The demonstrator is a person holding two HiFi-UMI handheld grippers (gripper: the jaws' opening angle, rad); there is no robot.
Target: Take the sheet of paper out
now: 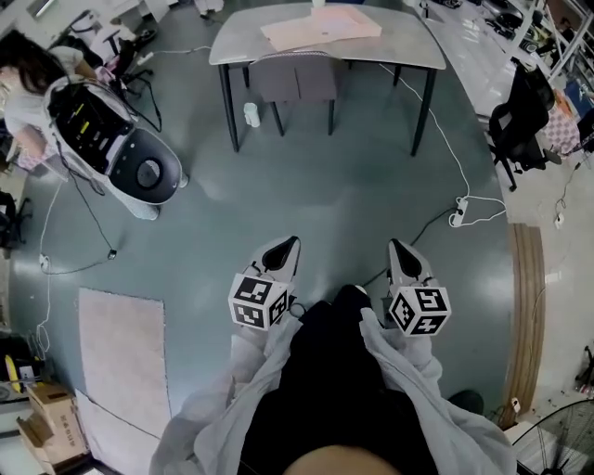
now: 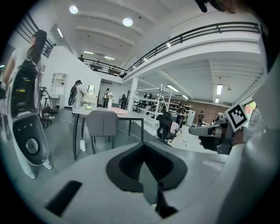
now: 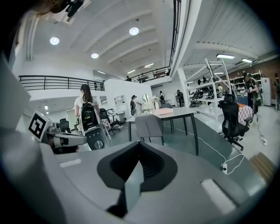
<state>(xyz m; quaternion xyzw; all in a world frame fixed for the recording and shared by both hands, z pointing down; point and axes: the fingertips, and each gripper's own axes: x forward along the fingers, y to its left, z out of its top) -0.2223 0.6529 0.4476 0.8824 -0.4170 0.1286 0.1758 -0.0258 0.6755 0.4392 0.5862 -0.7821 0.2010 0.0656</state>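
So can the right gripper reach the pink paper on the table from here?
Probably not yet: the right gripper, shut, is far short of the table, with floor between; a chair stands at the table's near edge before the pink paper.

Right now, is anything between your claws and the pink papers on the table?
The grey chair, tucked under the table's near edge, straight in front of the pink papers. The left claw and right claw hang far back, both shut, with open floor before the chair.
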